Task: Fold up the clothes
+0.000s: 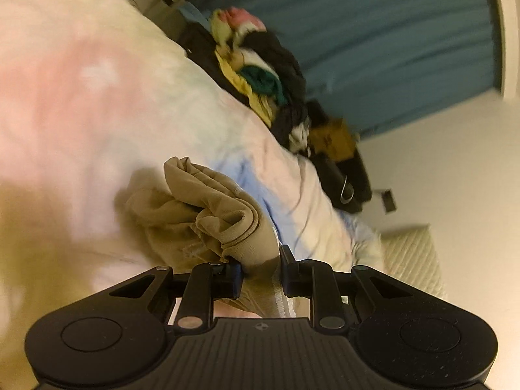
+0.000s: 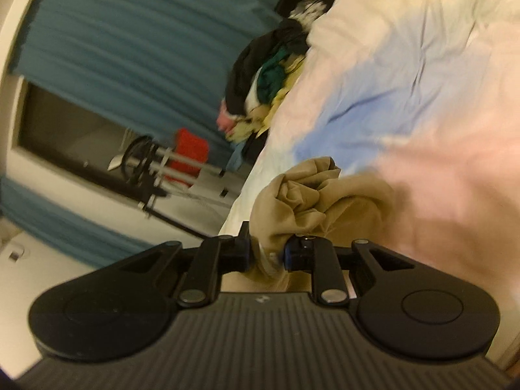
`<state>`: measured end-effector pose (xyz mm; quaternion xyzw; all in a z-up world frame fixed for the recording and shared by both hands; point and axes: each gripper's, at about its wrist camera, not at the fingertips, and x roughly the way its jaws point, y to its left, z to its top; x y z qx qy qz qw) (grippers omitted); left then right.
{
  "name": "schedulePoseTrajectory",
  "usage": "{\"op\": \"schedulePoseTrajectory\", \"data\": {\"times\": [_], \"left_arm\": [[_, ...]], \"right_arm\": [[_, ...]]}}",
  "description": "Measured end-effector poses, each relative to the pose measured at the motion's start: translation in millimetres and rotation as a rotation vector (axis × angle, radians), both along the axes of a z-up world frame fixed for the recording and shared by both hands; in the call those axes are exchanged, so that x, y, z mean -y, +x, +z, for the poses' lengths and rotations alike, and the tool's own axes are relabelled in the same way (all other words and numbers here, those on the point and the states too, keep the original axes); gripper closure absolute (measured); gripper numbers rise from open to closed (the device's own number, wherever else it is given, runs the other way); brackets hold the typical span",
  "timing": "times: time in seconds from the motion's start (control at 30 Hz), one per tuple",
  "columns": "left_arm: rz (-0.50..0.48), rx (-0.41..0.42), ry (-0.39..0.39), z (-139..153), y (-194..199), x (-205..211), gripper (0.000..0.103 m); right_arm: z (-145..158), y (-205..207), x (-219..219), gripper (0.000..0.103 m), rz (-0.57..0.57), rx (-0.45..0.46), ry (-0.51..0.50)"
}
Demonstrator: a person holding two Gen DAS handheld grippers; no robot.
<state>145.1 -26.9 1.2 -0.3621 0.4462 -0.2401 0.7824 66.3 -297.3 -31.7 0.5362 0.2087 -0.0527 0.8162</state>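
A tan garment [image 1: 208,214] hangs bunched over a pastel bedspread [image 1: 97,81]. My left gripper [image 1: 261,273] is shut on a thick fold of it, the cloth filling the gap between the jaws. In the right wrist view the same tan garment [image 2: 312,201] is bunched in front of my right gripper [image 2: 266,253], which is shut on another part of its edge. Both views are tilted and blurred. The rest of the garment below the grippers is hidden.
A pile of mixed dark, yellow and green clothes [image 1: 266,74] lies at the bed's far edge, also in the right wrist view [image 2: 269,78]. Teal curtains [image 1: 390,32] hang behind. A metal rack with a red item [image 2: 182,162] stands beside the bed. A pillow [image 1: 409,253] lies at right.
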Motion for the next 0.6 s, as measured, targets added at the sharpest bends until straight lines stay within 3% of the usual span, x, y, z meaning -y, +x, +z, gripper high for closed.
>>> {"op": "schedulePoseTrajectory", "data": {"times": [0.13,0.27,0.43,0.5,0.6], "left_arm": [[-0.058,0.0,0.056,10.4,47.6,65.2,0.079],[-0.09,0.026,0.062,17.4,113.2,138.5,0.079],[-0.106,0.123,0.009,26.1,189.6,220.2,0.079],[-0.116,0.189,0.01,22.7,212.0,247.6,0.079],[-0.122,0.236,0.022,0.7,230.9,275.7,0.079]], "right_arm": [[7.8,35.0,46.2,0.082,-0.057,-0.025,-0.047],[24.3,87.0,95.3,0.082,-0.139,-0.017,-0.118],[49.2,146.8,147.8,0.082,-0.22,0.057,-0.237],[46.0,162.9,164.2,0.082,-0.243,0.078,-0.276],[17.8,179.8,182.2,0.082,-0.252,0.074,-0.296]]}}
